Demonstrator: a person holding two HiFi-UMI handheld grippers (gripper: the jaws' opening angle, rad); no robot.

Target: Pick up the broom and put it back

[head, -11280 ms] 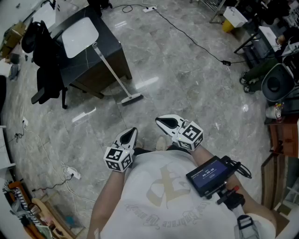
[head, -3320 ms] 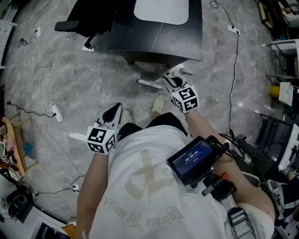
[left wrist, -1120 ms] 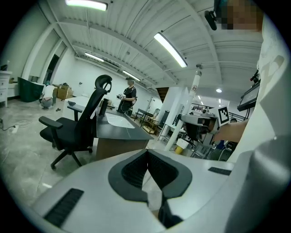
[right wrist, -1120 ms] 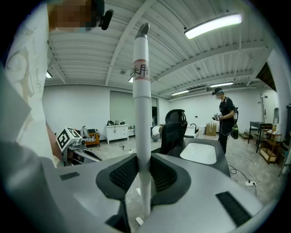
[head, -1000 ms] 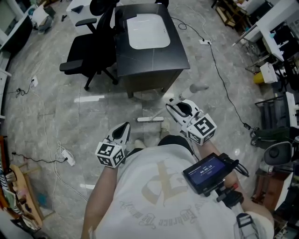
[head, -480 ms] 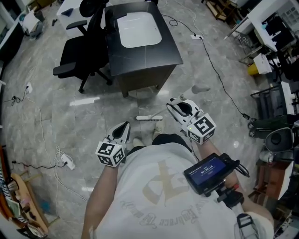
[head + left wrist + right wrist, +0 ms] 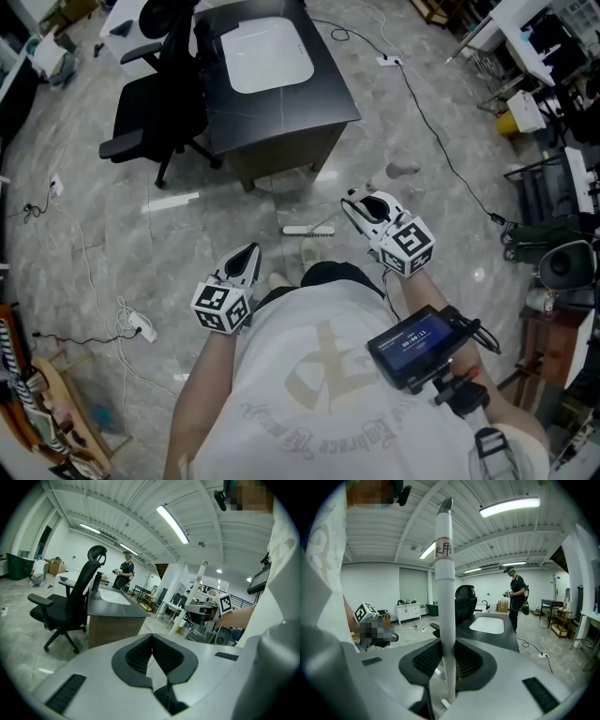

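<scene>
White broom (image 7: 444, 597), earlier aslant against black desk (image 7: 323, 98), now upright in right tool's (image 7: 359, 201) clench; left tool (image 7: 251, 254) closed, empty.

Floor (image 7: 112, 244), grey polished stone. We list on it:
- black desk (image 7: 328, 94) at 12 o'clock, bearing a white board (image 7: 265, 56)
- black office chair (image 7: 141, 103) at 10
- white power strip (image 7: 141, 325) with cable at 8
- black cable (image 7: 441, 152) at 2
- broom head (image 7: 308, 230) near centre, contact with the floor unclear

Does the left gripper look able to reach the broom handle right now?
Probably yes: the broom handle, clamped in the right gripper, has nothing between it and the left gripper, whose jaws are shut.
</scene>
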